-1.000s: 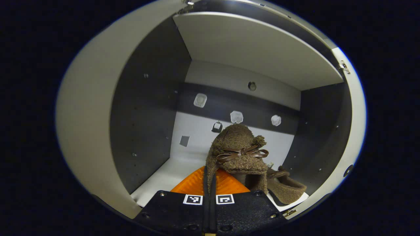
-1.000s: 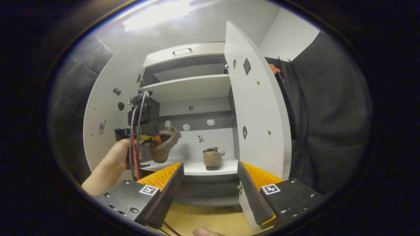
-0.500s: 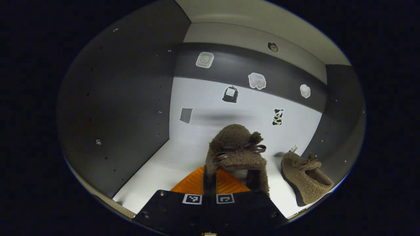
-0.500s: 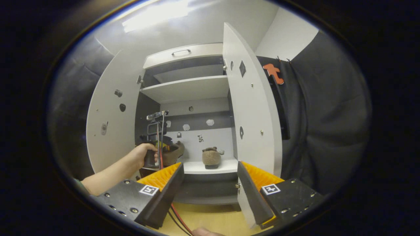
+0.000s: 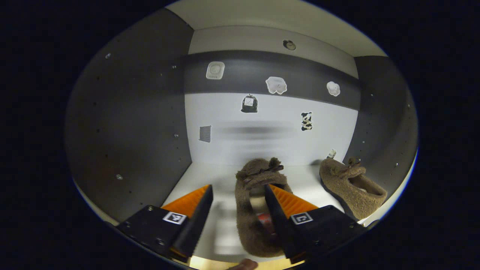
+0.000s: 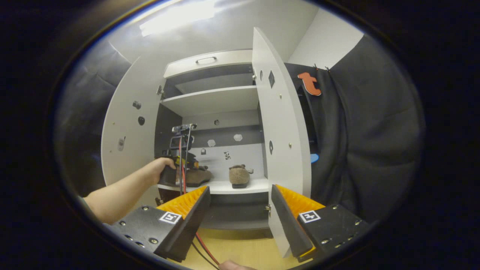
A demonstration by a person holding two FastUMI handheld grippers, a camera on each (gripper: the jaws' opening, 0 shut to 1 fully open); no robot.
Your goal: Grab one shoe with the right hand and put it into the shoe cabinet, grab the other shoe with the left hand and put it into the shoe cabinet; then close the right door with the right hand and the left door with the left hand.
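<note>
Two brown fuzzy shoes with bows rest on the white cabinet shelf (image 5: 204,176). In the left gripper view, one shoe (image 5: 247,225) lies toe-inward between the fingers of my open left gripper (image 5: 238,187), close against the right-hand finger. The other shoe (image 5: 350,187) sits to its right by the cabinet's dark side wall. In the right gripper view my right gripper (image 6: 240,189) is open with nothing between its fingers, well back from the cabinet. From there I see the left gripper (image 6: 180,165) in a hand at the shelf, over one shoe (image 6: 198,176), and the second shoe (image 6: 239,175).
Both doors stand open: the left door (image 6: 127,127) and the right door (image 6: 281,123), which juts toward my right gripper. A higher shelf (image 6: 213,99) and a drawer with a handle (image 6: 206,60) sit above. Wooden floor (image 6: 240,251) lies below. Red and black cables hang from the left gripper.
The left gripper lowered its shoe onto the shelf and opened, letting go of it. The right gripper has hardly moved.
</note>
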